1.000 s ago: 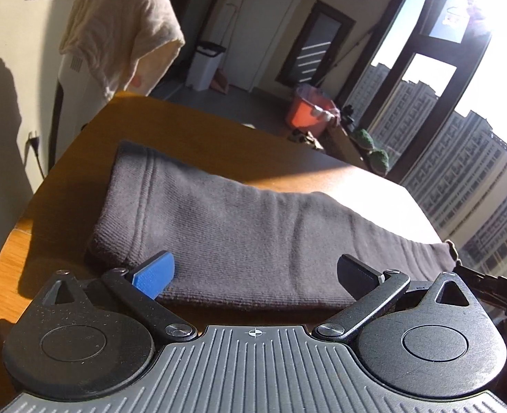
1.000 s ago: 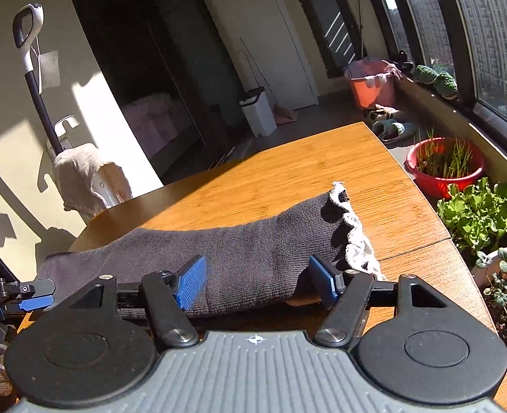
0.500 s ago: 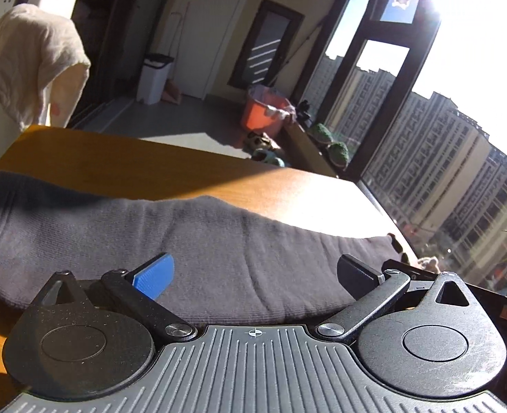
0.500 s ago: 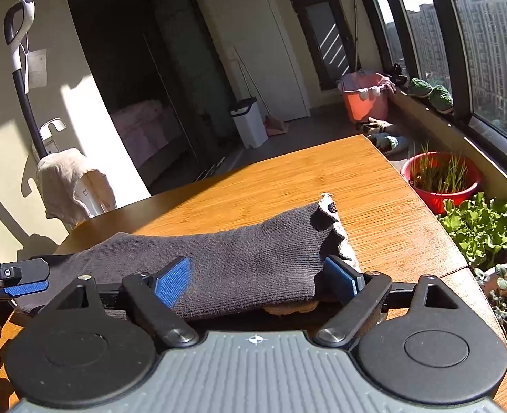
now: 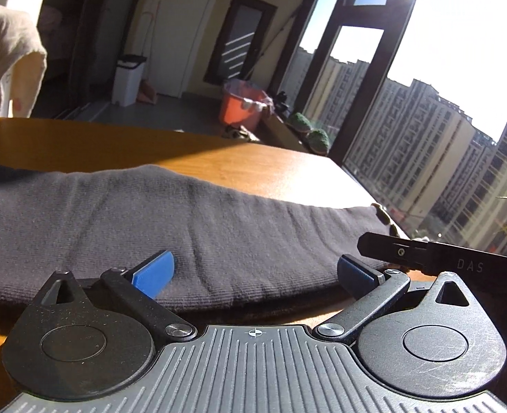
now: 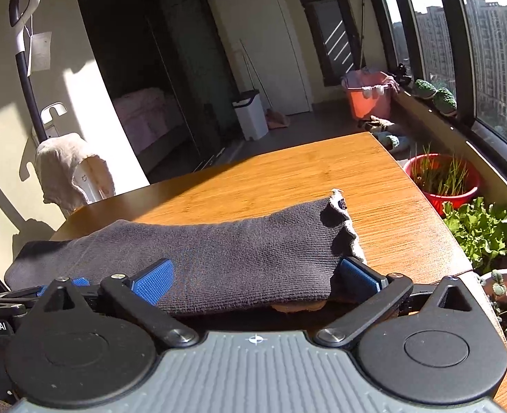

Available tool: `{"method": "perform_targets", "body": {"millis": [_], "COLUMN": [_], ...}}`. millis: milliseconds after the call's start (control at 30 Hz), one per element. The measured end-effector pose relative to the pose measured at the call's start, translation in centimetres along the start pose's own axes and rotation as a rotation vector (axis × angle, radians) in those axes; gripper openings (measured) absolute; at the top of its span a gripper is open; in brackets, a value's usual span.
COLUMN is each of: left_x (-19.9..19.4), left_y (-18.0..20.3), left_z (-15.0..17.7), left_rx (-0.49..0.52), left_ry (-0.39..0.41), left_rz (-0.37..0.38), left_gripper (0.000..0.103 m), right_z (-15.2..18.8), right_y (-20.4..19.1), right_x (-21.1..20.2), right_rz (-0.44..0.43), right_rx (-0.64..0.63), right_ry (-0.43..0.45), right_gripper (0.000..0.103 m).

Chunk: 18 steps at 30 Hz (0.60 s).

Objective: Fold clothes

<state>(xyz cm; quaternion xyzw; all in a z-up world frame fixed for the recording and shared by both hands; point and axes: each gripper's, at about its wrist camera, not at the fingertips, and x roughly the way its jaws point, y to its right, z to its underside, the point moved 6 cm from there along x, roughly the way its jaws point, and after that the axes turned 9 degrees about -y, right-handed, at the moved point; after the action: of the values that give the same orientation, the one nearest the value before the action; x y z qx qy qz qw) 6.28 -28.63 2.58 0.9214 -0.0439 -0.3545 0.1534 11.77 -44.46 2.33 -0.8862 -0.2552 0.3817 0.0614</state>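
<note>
A dark grey knitted garment (image 5: pixel 171 227) lies folded into a long band across the wooden table (image 5: pixel 260 168). My left gripper (image 5: pixel 253 272) is open at its near edge, blue pads on either side, nothing held. In the right wrist view the same garment (image 6: pixel 219 261) ends in a ruffled hem (image 6: pixel 343 227) on the right. My right gripper (image 6: pixel 257 278) stands open over that end, its pads straddling the fabric edge. The right gripper's finger (image 5: pixel 425 251) shows at the right of the left wrist view, and the left gripper's tip (image 6: pixel 57 284) at the lower left of the right wrist view.
The table (image 6: pixel 322 175) ends just right of the hem, with a red plant pot (image 6: pixel 439 179) and leafy plants (image 6: pixel 477 230) below. A cream cloth (image 6: pixel 71 172) hangs over an appliance beyond the far left edge. An orange bucket (image 6: pixel 367 96) and a white bin (image 6: pixel 250 113) stand on the floor.
My left gripper has swung rightward along the garment toward the right gripper, which now shows beside it. The right gripper has settled closer over the hem end. Both stayed open.
</note>
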Motion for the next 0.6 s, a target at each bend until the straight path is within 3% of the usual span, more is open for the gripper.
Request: {"method": "perform_targets", "body": {"millis": [300, 500, 600], "left_x": [0.3, 0.2, 0.1], "left_y": [-0.1, -0.1, -0.4], "left_z": [-0.4, -0.3, -0.2], "left_rx": [0.001, 0.0, -0.005], "left_ry": [0.0, 0.002, 0.004], "left_rz": [-0.003, -0.001, 0.005], "left_gripper": [0.103, 0.103, 0.103], "right_z": [0.3, 0.6, 1.1], "right_y": [-0.5, 0.7, 2.0], "right_x": [0.1, -1.6, -2.7], "right_rz": [0.024, -0.016, 0.042], "right_rx": [0.013, 0.065, 0.091], "right_ry": [-0.026, 0.017, 0.025], "right_gripper": [0.103, 0.103, 0.103]}}
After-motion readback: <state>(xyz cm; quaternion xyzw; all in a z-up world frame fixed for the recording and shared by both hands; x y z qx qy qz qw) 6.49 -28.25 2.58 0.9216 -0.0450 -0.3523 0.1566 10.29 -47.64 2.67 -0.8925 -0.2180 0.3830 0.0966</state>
